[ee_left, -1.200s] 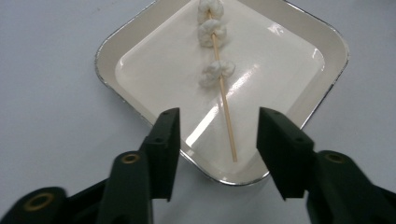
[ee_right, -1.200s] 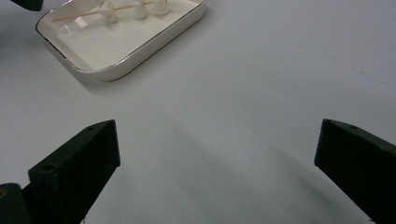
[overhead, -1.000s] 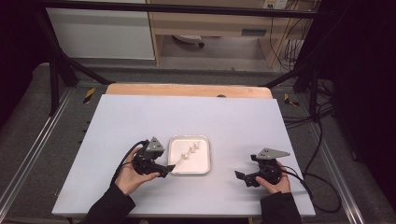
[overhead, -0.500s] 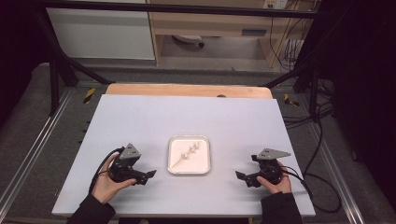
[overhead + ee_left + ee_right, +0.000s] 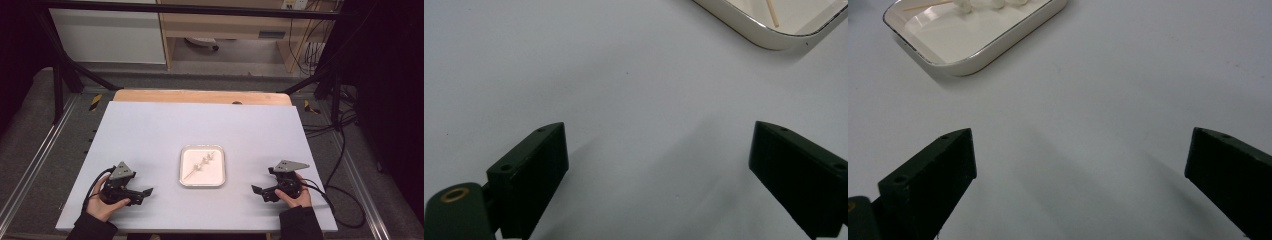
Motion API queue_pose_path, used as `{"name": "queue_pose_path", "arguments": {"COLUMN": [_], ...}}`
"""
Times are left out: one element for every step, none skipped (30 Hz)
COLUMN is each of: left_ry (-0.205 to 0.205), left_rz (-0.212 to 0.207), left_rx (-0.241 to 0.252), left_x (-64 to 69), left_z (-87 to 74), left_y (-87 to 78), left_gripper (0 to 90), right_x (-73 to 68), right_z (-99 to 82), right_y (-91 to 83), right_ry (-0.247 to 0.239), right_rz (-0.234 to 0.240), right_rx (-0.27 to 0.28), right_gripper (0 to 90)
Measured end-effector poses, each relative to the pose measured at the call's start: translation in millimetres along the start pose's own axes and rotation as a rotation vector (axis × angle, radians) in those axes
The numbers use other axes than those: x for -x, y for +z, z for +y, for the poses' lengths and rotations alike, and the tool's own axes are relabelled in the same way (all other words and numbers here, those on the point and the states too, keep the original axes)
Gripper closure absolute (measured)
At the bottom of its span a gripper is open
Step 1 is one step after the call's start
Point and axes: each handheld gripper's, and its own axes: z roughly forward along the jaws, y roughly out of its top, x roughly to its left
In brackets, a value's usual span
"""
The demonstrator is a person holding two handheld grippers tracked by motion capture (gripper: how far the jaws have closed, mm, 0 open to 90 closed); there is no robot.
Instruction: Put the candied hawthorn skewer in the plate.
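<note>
The left gripper is sitting low over the near left part of the white table, held in the person's left hand, and its jaws have just been opening; in the left gripper view they are standing wide apart with nothing but bare tabletop between them, so it is released and gripping nothing. The right gripper is resting at the near right of the table in the person's right hand, its jaws likewise spread wide in the right gripper view, with bare table lying between them. Ahead of both sets of fingers, and between the two grippers, the small white tray is lying flat on the table, well apart from either pair of jaws; in the left gripper view its rounded corner is showing beyond the fingertips toward the upper right, and in the right gripper view the tray is lying beyond the fingertips toward the upper left. Inside the tray a wooden skewer carrying small white pieces is lying slantwise. Farther off, past the tray, the table is ending at a wooden strip along its far edge.
</note>
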Motion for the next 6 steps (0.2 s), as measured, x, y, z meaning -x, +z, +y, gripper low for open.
{"name": "queue_pose_path", "arguments": {"left_ry": [0.003,0.005,0.003,0.005,0.008,0.007], "left_rz": [0.001,0.001,-0.002,-0.004,-0.004,-0.007], "left_rx": [0.001,0.001,0.002,0.003,0.002,-0.001], "left_x": [0.1,0.2,0.7,1.1,1.5,2.0], "left_z": [0.0,0.2,0.3,0.5,0.7,0.7], "left_y": [-0.2,-0.5,-0.5,-0.2,0.1,0.7], "left_gripper": [8.9,8.9,8.9,8.9,9.0,9.0], "right_x": [0.1,-0.5,-0.4,-0.4,-0.5,-0.4], "right_z": [-0.2,-0.3,-0.3,-0.4,-0.5,-0.4], "right_y": [0.3,0.5,0.6,0.8,0.9,0.7], "right_ry": [-0.003,0.001,-0.001,-0.001,-0.001,-0.001], "right_rz": [0.000,0.002,0.002,0.004,0.003,0.003], "right_rx": [-0.003,-0.006,-0.006,-0.006,-0.006,-0.007], "right_gripper": [0.9,0.8,0.9,0.9,0.9,0.8]}}
